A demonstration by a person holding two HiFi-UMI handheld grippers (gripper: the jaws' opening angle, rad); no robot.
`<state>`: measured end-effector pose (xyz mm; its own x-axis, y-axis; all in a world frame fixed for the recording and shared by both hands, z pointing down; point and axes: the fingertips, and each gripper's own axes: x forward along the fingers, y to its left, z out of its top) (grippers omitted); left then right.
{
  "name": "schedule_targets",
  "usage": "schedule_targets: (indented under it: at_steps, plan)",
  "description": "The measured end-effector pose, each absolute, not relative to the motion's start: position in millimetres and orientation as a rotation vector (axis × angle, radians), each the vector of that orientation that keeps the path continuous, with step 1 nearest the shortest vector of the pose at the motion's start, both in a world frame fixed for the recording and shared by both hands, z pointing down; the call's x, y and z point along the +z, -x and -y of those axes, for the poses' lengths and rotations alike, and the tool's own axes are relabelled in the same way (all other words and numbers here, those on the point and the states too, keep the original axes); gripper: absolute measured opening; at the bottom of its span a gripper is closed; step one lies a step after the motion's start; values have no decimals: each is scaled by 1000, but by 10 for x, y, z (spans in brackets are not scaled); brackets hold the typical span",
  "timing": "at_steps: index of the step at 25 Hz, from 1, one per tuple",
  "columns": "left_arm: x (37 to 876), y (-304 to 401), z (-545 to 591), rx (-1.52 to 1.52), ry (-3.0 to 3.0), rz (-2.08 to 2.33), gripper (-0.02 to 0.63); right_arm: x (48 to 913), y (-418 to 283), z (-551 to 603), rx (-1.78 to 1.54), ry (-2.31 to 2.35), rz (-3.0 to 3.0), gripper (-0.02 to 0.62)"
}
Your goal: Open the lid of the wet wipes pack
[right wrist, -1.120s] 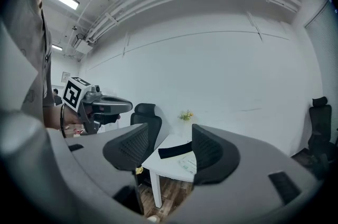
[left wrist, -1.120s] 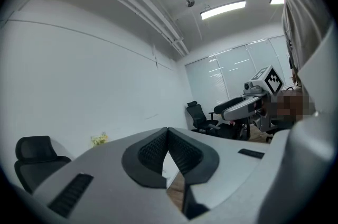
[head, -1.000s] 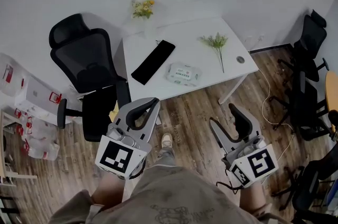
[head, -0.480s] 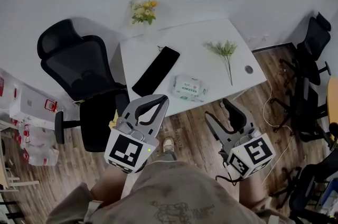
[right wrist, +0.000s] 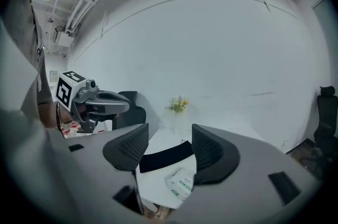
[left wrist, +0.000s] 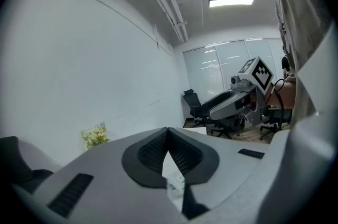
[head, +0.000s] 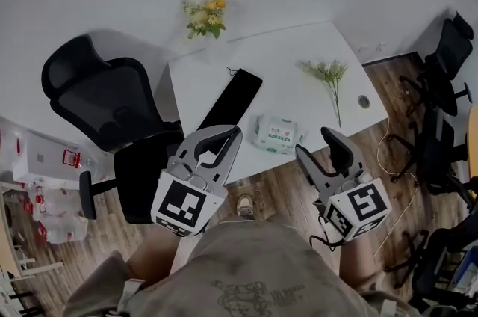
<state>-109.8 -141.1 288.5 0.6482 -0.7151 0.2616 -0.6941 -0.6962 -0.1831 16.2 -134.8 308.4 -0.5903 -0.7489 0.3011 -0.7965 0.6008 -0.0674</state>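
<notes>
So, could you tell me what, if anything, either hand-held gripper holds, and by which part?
Nothing: the left hand-held gripper is shut empty, the right hand-held gripper open; the wet wipes pack lies untouched on the table.

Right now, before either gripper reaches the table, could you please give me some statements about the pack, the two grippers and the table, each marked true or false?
1. The wet wipes pack lies on the white table, and neither gripper touches it. True.
2. The right gripper is shut on the pack. False: its jaws stand apart with nothing held, short of the pack.
3. The left gripper has its jaws together with nothing between them. True.
4. In the head view, the long black flat object lies to the right of the pack. False: it lies to the left of the pack.
</notes>
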Motion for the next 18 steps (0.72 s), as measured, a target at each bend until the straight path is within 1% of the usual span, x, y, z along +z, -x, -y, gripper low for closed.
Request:
schedule_targets:
  at_steps: [7, 12, 18]
  plan:
    - [2980, 1078, 1604, -501, 2827, -1200, 17, 3247, -241, 1564, 294, -1256, 2524, 256]
    - [3122, 999, 1738, -549, 2842, -1218, 17, 3515, -253, 1717, 312, -1174, 2472, 256]
    - [3530, 860, 1887, -662, 2860, -1258, 17, 3939, -190, 1860, 313, -1030, 2416, 256]
